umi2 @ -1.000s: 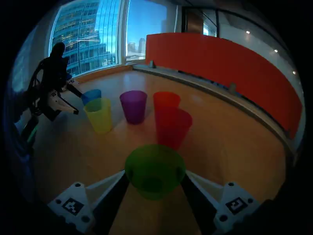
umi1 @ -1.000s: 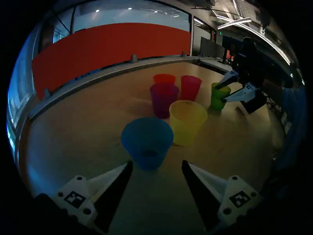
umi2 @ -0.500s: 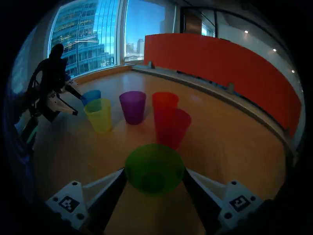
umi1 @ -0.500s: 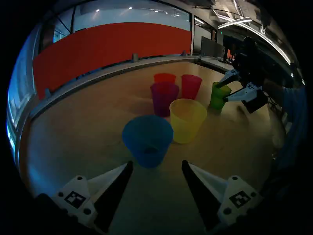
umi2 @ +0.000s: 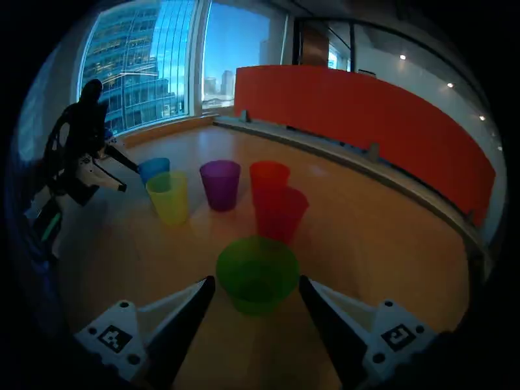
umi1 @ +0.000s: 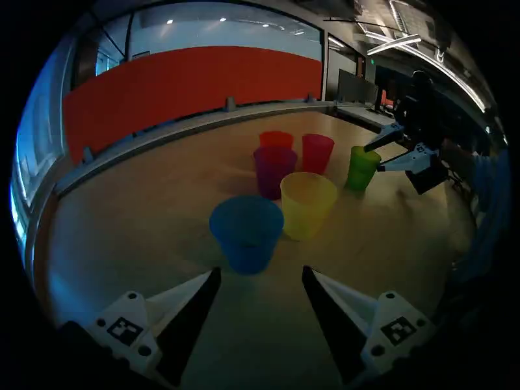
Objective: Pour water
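Note:
Six plastic cups stand in a cluster on the wooden table. In the left gripper view the blue cup (umi1: pixel 247 234) stands just ahead of my open left gripper (umi1: pixel 260 273), with the yellow cup (umi1: pixel 307 203) to its right. The green cup (umi1: pixel 361 167) is farther off, in front of the right gripper (umi1: pixel 376 158). In the right gripper view the green cup (umi2: pixel 257 273) stands upright just beyond the tips of my open right gripper (umi2: pixel 255 283), untouched. The left gripper (umi2: pixel 130 179) is seen by the blue cup (umi2: pixel 154 169).
Purple (umi2: pixel 220 184), orange (umi2: pixel 269 179) and red (umi2: pixel 281 213) cups fill the middle of the cluster, with the yellow cup (umi2: pixel 169 197) at the left. A raised ledge (umi1: pixel 162 133) and an orange wall (umi1: pixel 195 78) bound the table's far side. Bare wood table (umi1: pixel 130 208) lies left of the cups.
Both grippers have drawn back. The green cup, earlier between the right fingers, now stands ahead of their tips. The blue cup sits a little farther from the left gripper.

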`<control>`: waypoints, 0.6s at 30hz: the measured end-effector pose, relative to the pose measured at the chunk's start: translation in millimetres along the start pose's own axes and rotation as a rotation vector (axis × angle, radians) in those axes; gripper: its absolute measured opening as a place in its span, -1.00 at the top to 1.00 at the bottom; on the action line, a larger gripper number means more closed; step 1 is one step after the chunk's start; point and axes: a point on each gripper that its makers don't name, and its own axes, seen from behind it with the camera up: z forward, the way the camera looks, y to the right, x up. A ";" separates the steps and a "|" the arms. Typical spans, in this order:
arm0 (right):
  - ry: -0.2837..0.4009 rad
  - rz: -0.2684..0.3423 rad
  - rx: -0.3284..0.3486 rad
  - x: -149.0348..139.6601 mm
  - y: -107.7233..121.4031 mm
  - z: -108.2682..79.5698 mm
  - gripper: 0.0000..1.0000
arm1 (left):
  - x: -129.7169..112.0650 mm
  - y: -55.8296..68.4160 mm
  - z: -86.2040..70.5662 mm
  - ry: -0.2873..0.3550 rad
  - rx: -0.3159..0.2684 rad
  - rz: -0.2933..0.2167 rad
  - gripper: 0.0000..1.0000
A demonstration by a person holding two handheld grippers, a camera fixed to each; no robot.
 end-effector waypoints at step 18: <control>0.162 0.023 -0.090 51.7 4.8 -32.9 -1.00 | 39.8 -10.1 -32.3 0.143 0.087 -0.029 -0.86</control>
